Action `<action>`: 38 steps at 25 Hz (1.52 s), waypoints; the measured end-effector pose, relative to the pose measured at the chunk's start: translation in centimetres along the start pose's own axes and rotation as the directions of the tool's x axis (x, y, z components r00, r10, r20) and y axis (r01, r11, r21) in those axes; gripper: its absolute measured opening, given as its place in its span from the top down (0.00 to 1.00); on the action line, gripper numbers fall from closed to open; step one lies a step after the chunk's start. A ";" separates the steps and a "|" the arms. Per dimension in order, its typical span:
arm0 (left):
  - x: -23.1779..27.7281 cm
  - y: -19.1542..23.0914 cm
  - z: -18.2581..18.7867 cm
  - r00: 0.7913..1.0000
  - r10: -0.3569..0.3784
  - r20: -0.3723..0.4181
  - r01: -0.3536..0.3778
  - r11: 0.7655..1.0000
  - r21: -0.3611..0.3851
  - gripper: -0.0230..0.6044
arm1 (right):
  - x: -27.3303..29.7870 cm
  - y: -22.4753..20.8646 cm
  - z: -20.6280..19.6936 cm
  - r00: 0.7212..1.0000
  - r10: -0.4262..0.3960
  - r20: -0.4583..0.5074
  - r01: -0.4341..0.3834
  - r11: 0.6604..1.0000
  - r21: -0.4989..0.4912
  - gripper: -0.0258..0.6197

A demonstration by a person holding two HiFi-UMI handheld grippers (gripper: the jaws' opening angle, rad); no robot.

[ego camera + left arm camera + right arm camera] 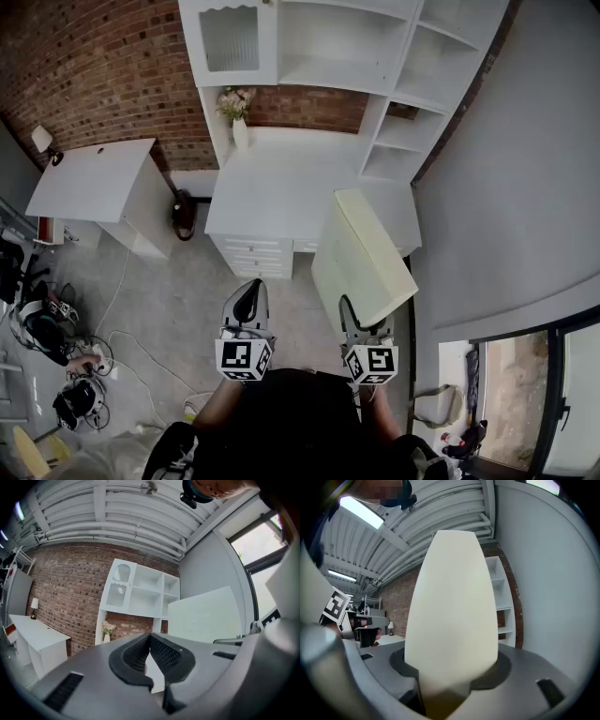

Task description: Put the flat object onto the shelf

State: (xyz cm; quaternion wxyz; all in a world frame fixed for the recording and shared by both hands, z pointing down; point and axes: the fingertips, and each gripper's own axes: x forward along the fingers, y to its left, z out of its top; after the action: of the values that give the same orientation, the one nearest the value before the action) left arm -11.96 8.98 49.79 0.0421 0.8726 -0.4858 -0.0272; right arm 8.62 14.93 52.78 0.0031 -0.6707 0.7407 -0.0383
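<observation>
Clamping the pale cream flat rectangular board (361,253) by its near edge, your right gripper (359,323) holds it tilted at centre right of frame, below the white shelf unit (337,42). Your left gripper (248,298): jaws together, empty.

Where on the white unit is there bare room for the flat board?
Bare: the desktop right of the flower vase, and the open shelf compartments above. Crowded only at the vase corner. The right gripper holds the board.
</observation>
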 end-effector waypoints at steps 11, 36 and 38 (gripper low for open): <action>-0.8 -1.1 0.0 1.000 -0.004 -0.004 0.004 1.000 0.006 0.95 | -1.2 -0.2 0.0 1.000 -0.001 0.008 0.001 1.000 0.011 0.52; 1.3 -5.1 -2.4 0.997 0.058 -0.046 -0.058 0.998 -0.005 0.95 | -1.1 -6.0 -1.6 0.997 0.074 -0.012 -0.074 0.997 0.023 0.52; 3.6 -4.3 -2.5 0.998 0.045 -0.040 -0.046 0.999 -0.009 0.95 | 0.6 -6.4 -1.4 0.998 0.067 -0.013 -0.067 0.998 -0.001 0.52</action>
State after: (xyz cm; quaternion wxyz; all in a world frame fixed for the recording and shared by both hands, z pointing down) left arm -6.24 8.28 51.83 0.0567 0.8615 -0.5044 -0.0115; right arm 14.87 13.77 54.61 -0.0009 -0.6452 0.7629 -0.0423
